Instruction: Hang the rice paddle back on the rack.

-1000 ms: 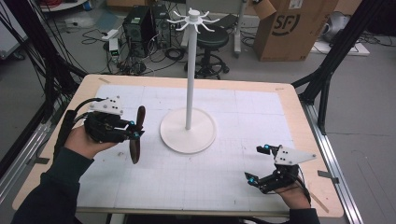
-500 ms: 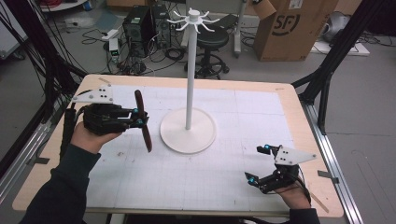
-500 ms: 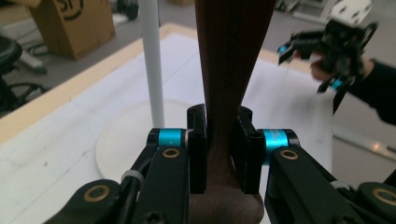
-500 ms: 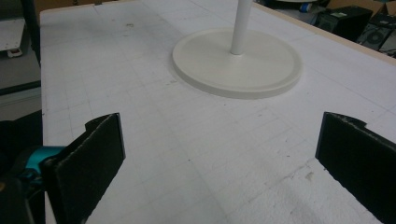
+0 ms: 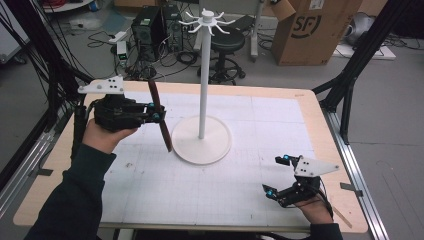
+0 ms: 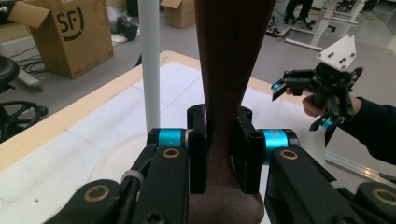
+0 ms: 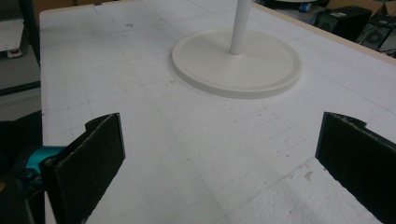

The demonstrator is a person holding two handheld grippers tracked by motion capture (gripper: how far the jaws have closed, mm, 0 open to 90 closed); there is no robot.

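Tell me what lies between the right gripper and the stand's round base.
Nothing: in the right gripper view, bare white table runs from the open right gripper to the stand's round base.

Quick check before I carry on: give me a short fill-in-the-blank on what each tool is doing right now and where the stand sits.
1. The left tool is shut on a brown wooden ____.
2. The right tool has its jaws ____ and holds nothing.
3. The white stand has a ____ base resting on the table.
4. Seen from above, the stand is nearer the ____ tool.

Missing words: stick; open; round; left
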